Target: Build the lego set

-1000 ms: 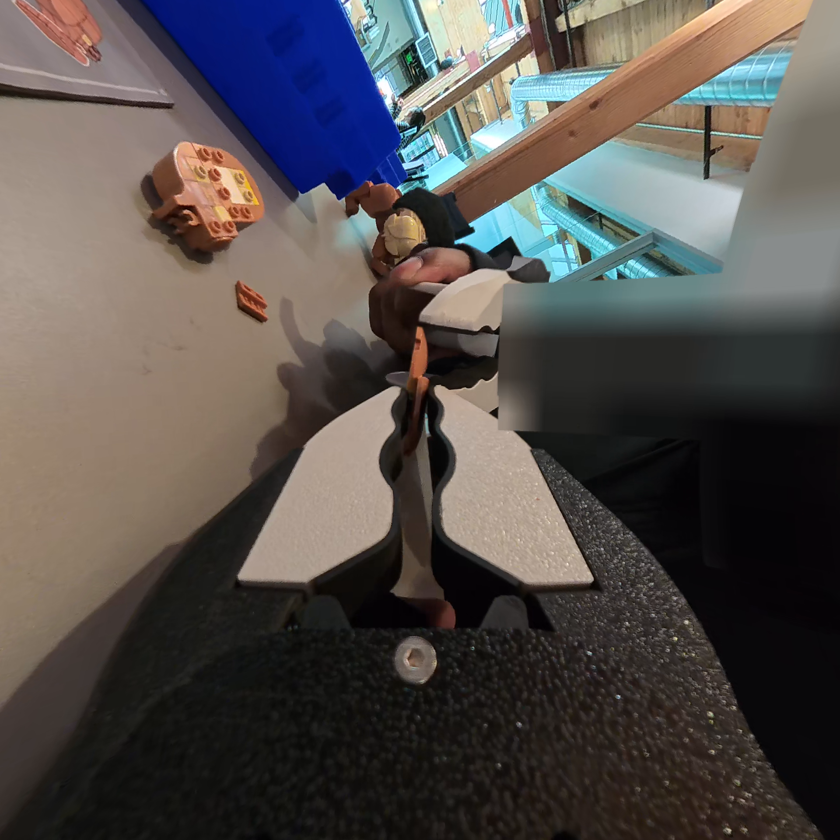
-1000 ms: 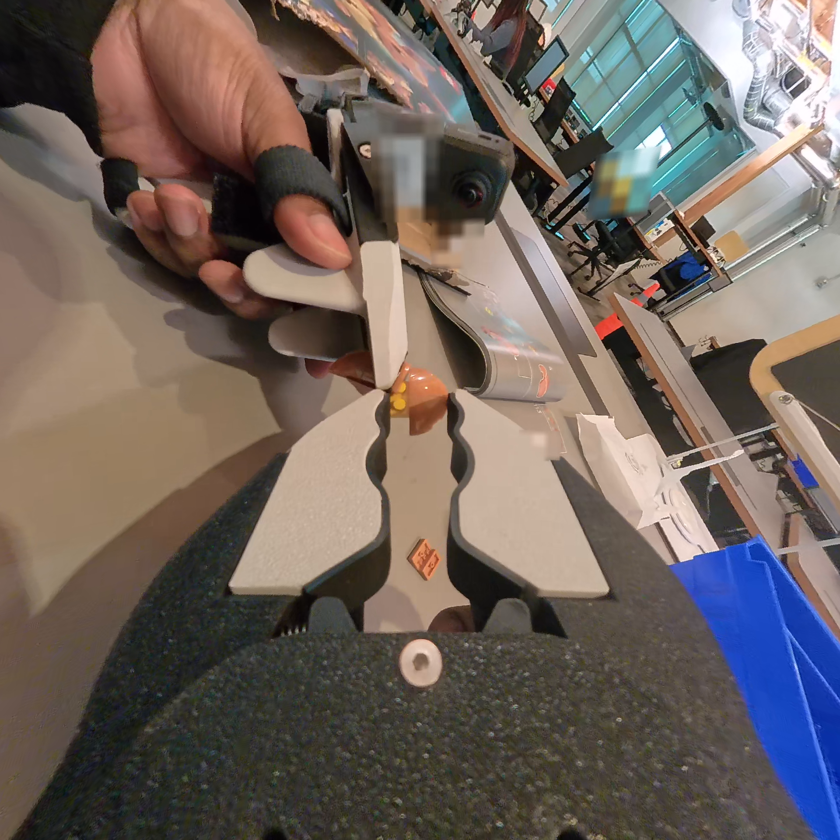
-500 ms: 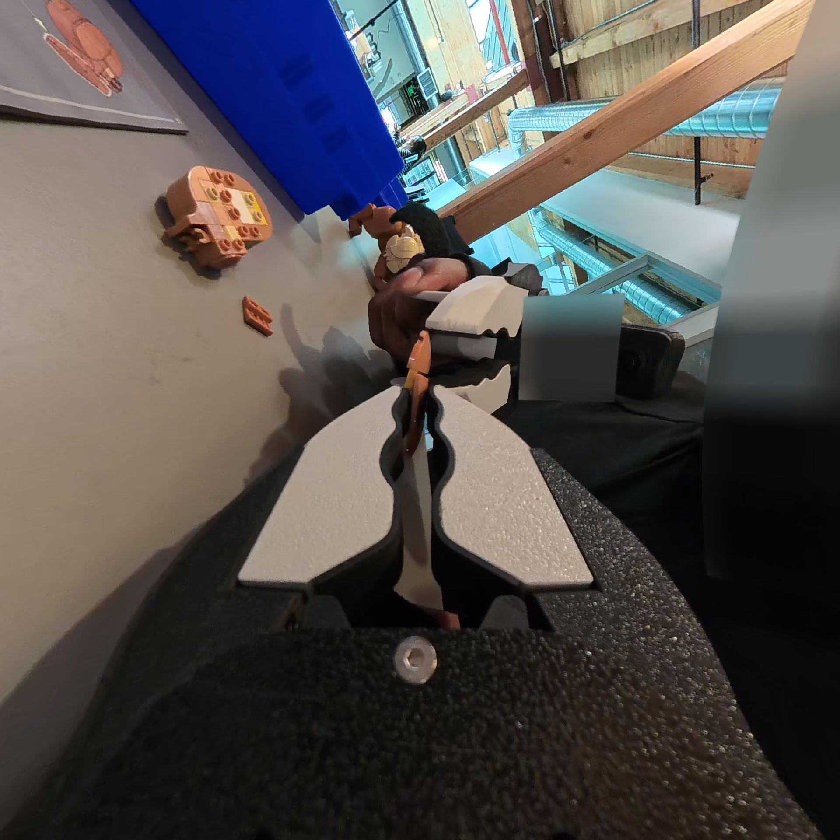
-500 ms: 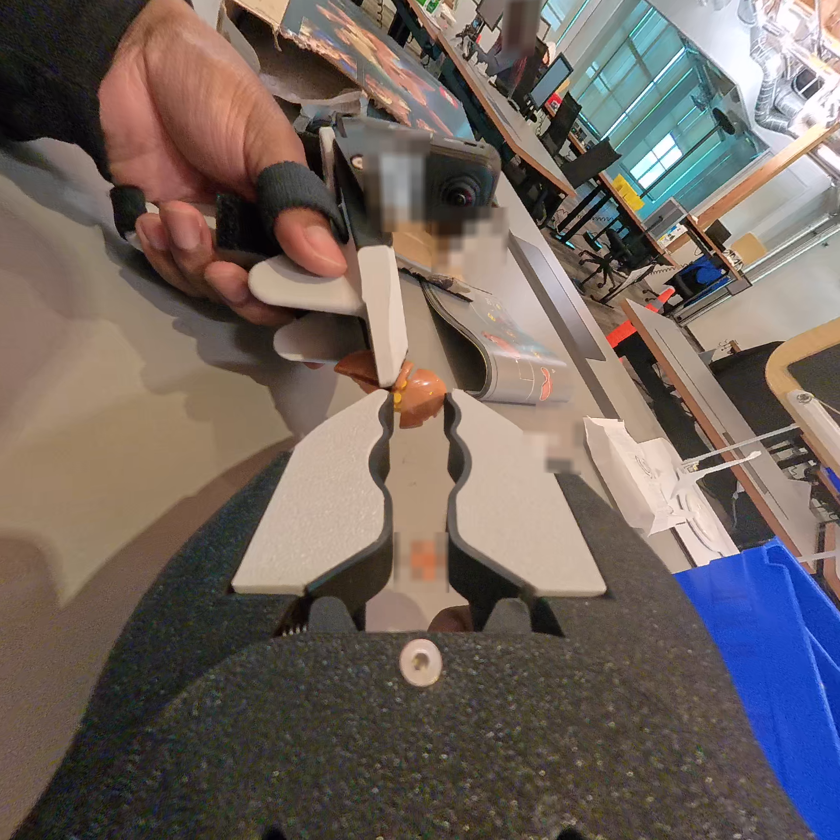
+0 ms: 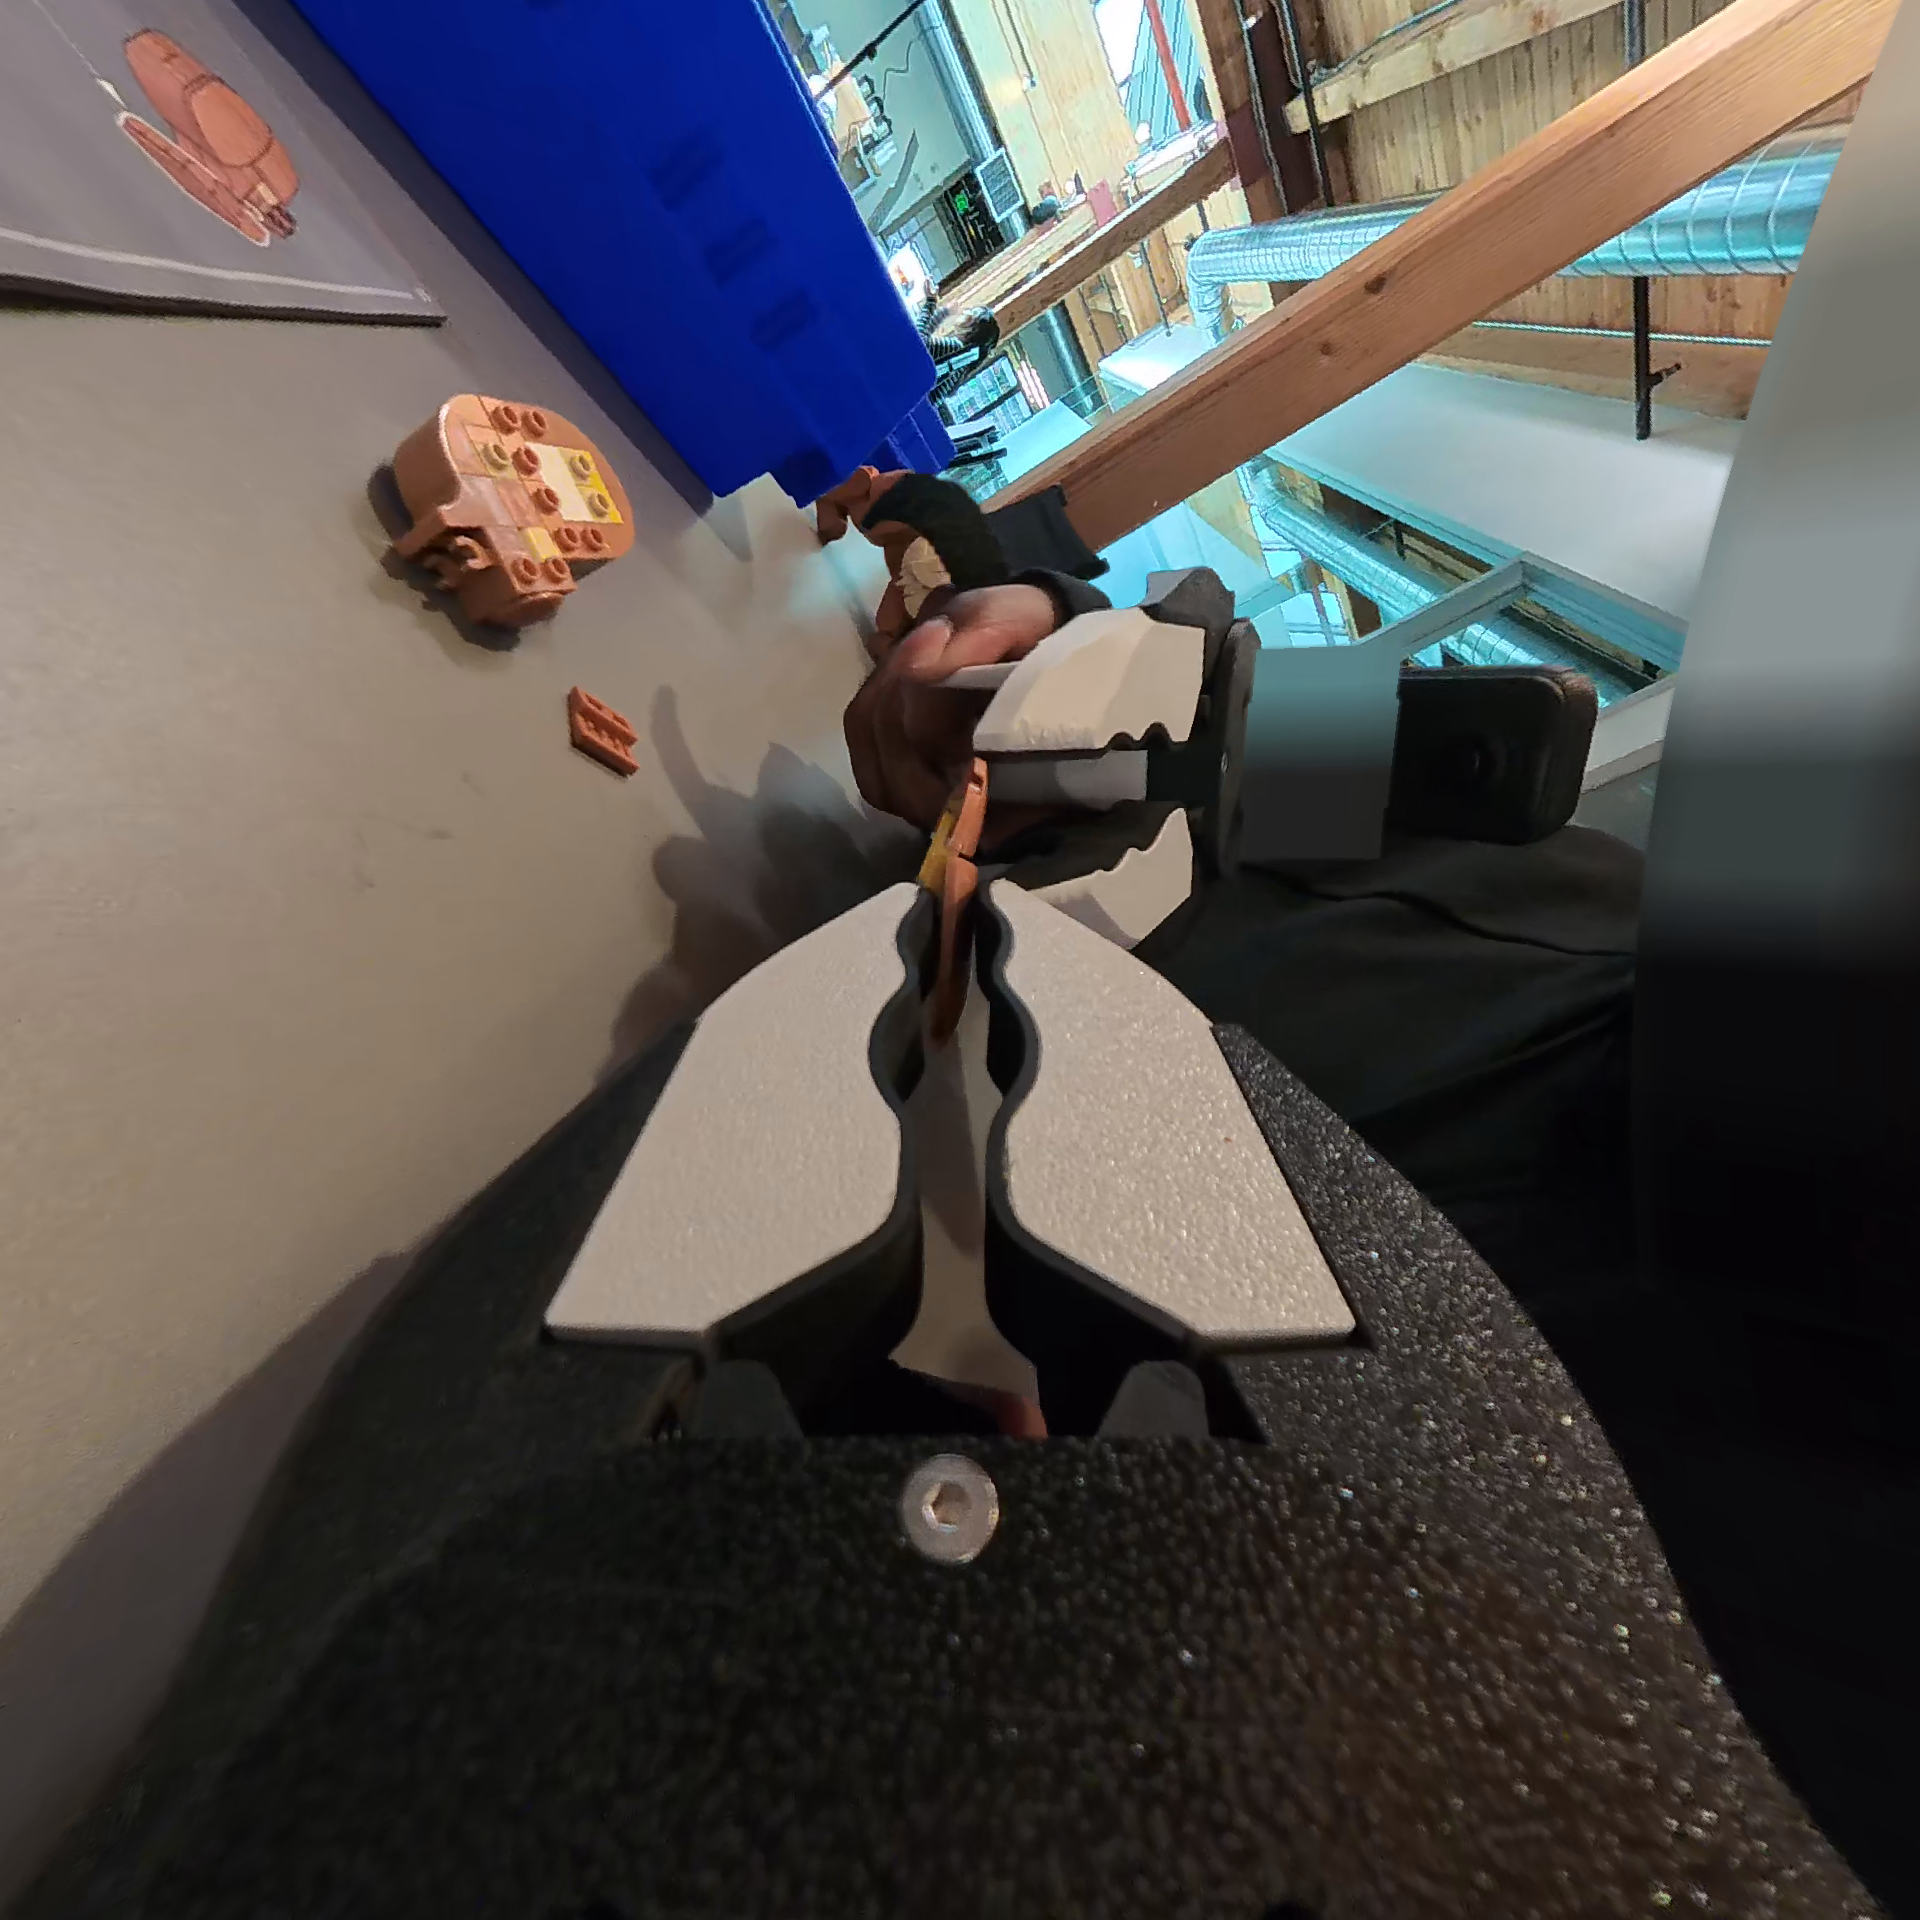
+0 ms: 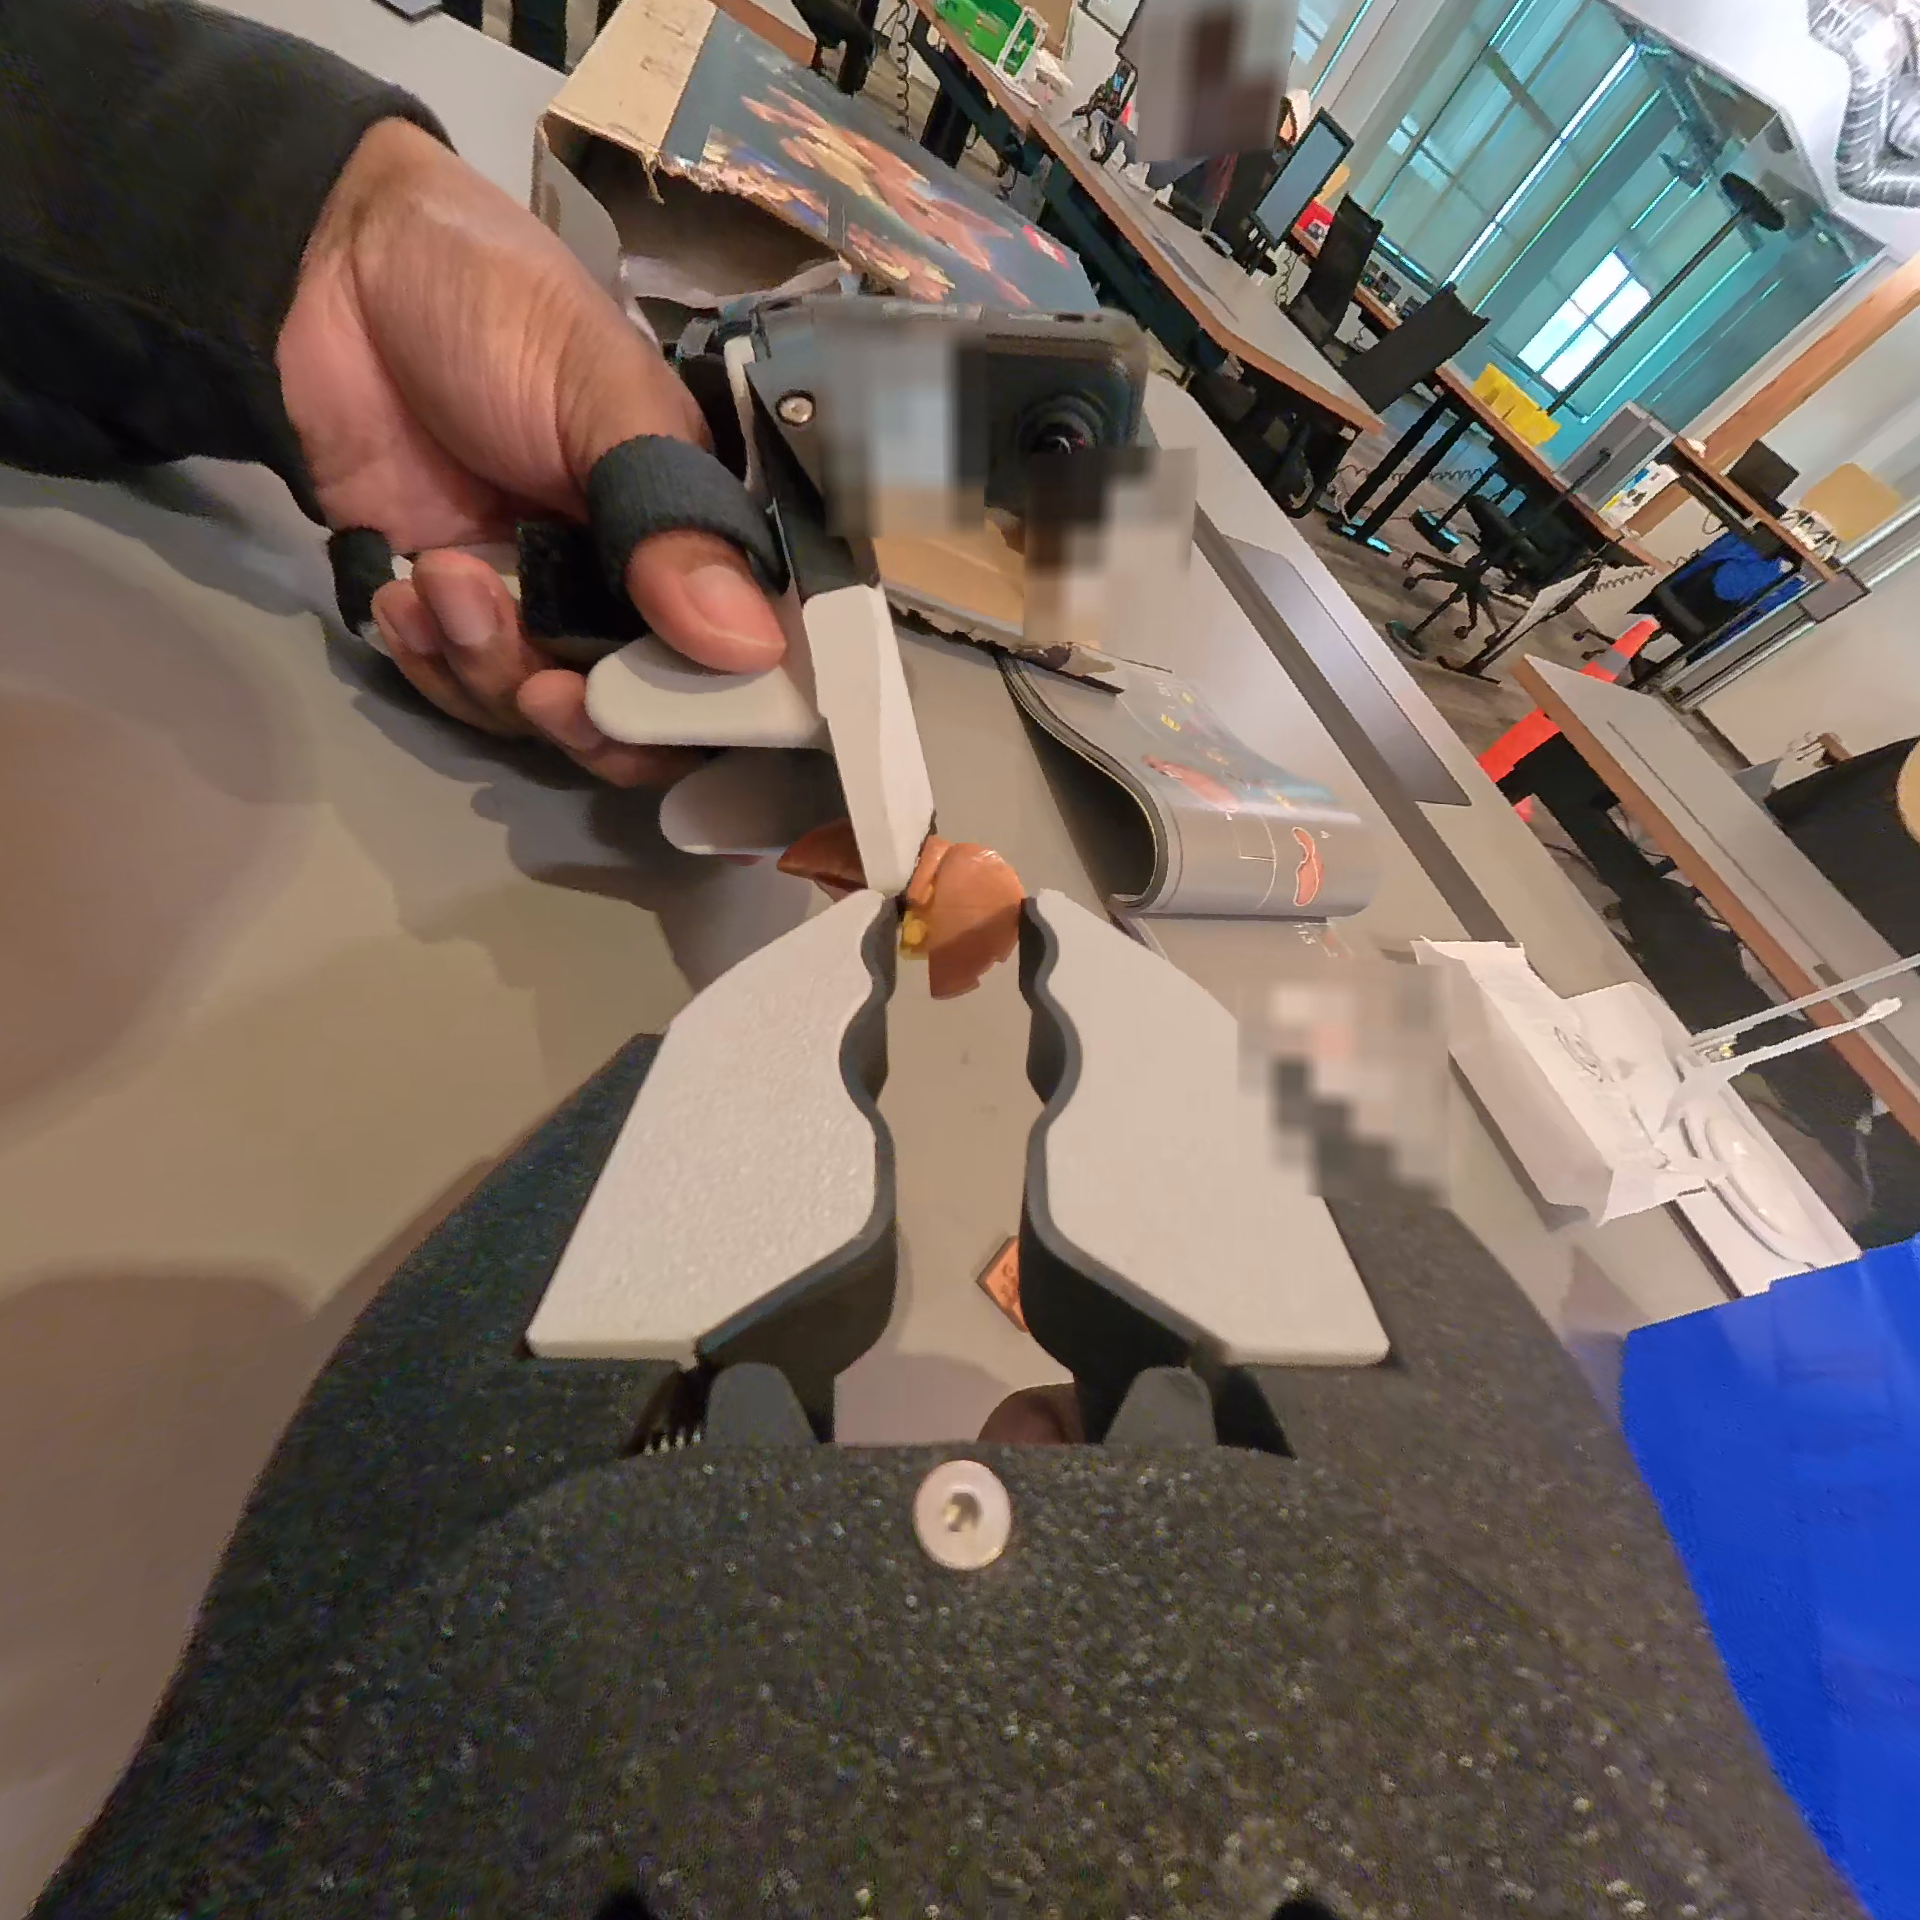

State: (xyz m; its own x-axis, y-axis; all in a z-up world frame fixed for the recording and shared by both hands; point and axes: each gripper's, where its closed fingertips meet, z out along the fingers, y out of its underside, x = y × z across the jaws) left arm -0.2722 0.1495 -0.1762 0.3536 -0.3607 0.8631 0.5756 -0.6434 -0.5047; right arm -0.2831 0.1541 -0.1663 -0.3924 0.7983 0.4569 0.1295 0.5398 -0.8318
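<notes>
left wrist: tilted, close | right wrist: opposite, close | shared: brown piece (image 5: pixel 951 940)

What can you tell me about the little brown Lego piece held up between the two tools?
The small rounded brown plastic Lego piece is smooth and glossy, with a yellow studded bit on one side. It is held in the air above the grey table, not resting on it. The left tool is shut on its thin edge, seen edge-on in the left wrist view. The right tool brackets it with jaws apart.
</notes>
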